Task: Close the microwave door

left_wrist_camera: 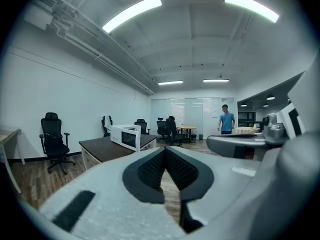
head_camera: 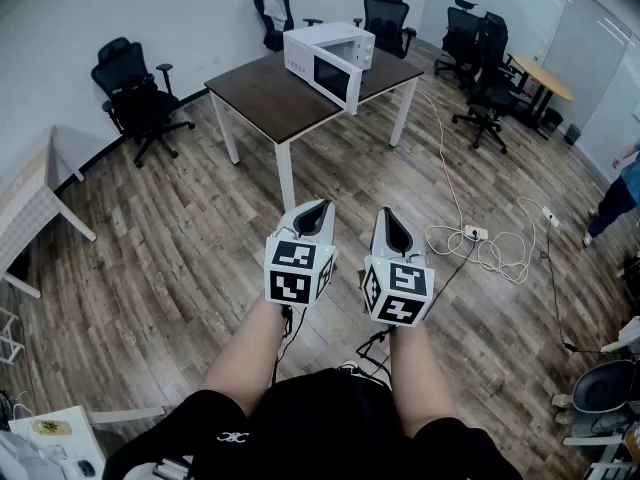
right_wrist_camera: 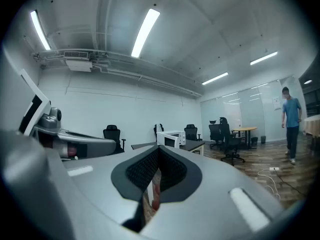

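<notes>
White box-shaped microwave oven (head_camera: pixel 335 40) sits on the dark brown rectangular tabletop (head_camera: pixel 268 100), across the wood-plank floor (head_camera: pixel 180 248); its dark-windowed door (head_camera: pixel 335 76) stands swung open; left gripper (head_camera: pixel 320 208) and right gripper (head_camera: pixel 386 214) are held side by side, well apart from the microwave; both pairs of fingers are clenched together, grasping nothing.

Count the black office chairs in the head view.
5. Left chair beside the dark table; two far chairs behind it; two right chairs, clustered, may hide more.
</notes>
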